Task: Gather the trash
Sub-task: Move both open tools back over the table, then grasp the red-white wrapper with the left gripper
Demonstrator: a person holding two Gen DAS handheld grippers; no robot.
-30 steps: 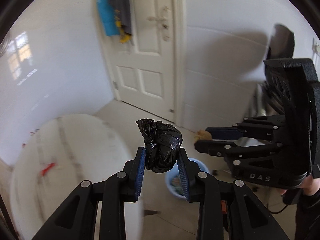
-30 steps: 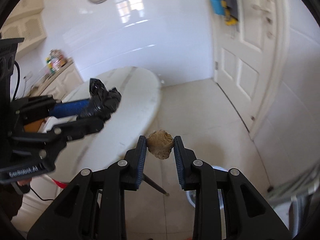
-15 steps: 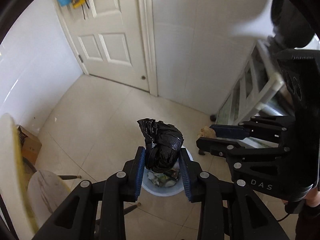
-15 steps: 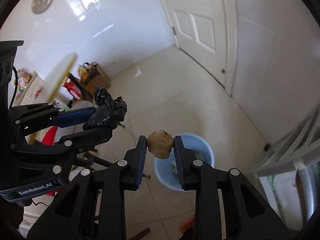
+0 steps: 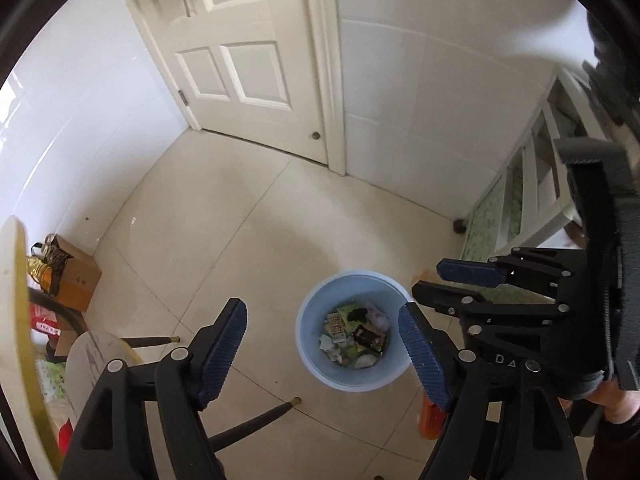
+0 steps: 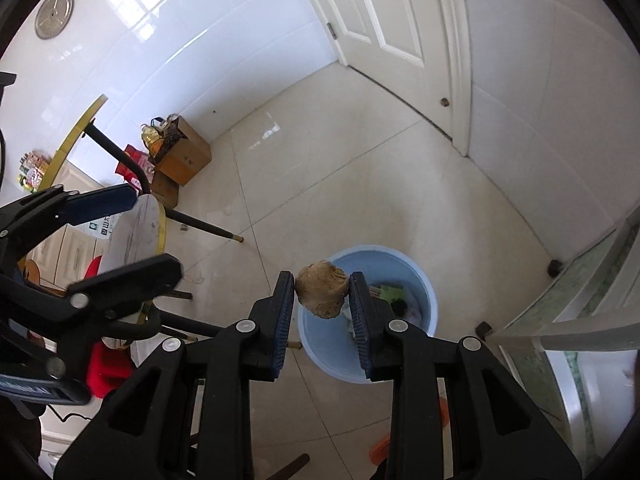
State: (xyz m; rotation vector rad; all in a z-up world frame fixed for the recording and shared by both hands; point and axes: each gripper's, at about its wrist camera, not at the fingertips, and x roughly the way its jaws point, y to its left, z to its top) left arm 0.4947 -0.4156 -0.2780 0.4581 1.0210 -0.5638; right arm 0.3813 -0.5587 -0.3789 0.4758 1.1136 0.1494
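Over at the far left of the left wrist view, the yellow-edged table [image 5: 16,320] is curving up the frame, with a cardboard box [image 5: 76,280] sitting on the floor just beside it. Moving in along the bottom, the left gripper [image 5: 320,312] is standing wide. Its jaws have just been opening and there is nothing between the blue pads [image 5: 224,352], only floor tile showing through the gap.

Right of centre, low in the frame, the blue bin [image 5: 352,286] is sitting on the tiles, and it is showing wrappers and scraps [image 5: 352,336] heaped inside. At the right edge, the right gripper [image 5: 430,280] is reaching in just beside the bin's rim.

Now the right wrist view. The left gripper is hanging open at the left edge. Lower centre, the brown lump [image 6: 322,296] is sitting between the right gripper's pads, touching both of them. Those jaws have just been easing apart too, yet they are still narrow around the lump. It is hanging directly in front of the bin's left rim, with the bin's open mouth just to its right.
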